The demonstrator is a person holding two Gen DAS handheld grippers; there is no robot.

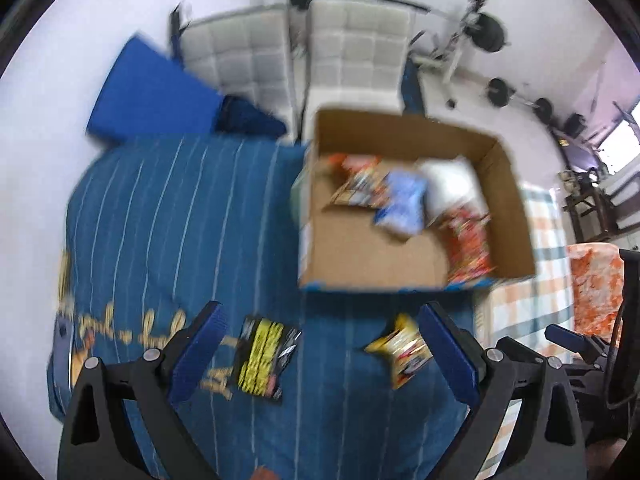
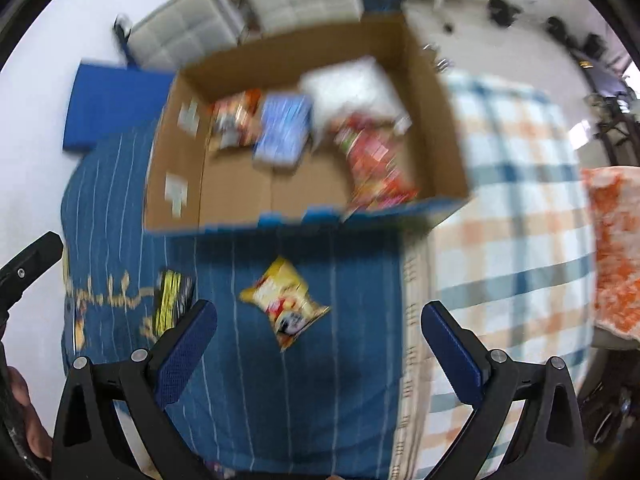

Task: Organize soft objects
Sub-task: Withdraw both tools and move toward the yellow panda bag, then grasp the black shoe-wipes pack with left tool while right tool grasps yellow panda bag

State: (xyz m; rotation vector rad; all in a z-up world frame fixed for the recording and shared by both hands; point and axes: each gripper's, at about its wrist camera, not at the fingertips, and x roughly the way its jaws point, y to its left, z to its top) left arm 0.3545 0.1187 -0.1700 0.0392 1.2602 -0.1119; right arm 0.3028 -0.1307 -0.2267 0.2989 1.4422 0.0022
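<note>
A cardboard box (image 1: 360, 264) (image 2: 240, 196) stands on a blue striped blanket (image 1: 160, 220) (image 2: 320, 380). In it lie a red snack bag (image 1: 468, 240) (image 2: 376, 160), a blue bag (image 1: 404, 200) (image 2: 284, 128), an orange bag (image 1: 356, 180) (image 2: 236, 116) and a white soft pack (image 1: 452, 178) (image 2: 352, 84). In front of the box lie a yellow bag (image 1: 404, 348) (image 2: 284, 304) and a black-and-yellow bag (image 1: 264, 356) (image 2: 172, 300). My left gripper (image 1: 320, 352) is open and empty above them. My right gripper (image 2: 320, 352) is open and empty above the yellow bag.
A checked orange-and-blue cloth (image 2: 512, 208) (image 1: 536, 280) covers the bed to the right, with an orange patterned cushion (image 2: 616, 248) (image 1: 596, 280) beyond. Two white quilted chairs (image 1: 296, 52) and a blue mat (image 1: 152, 92) stand behind the bed. Exercise gear (image 1: 480, 36) stands at the back right.
</note>
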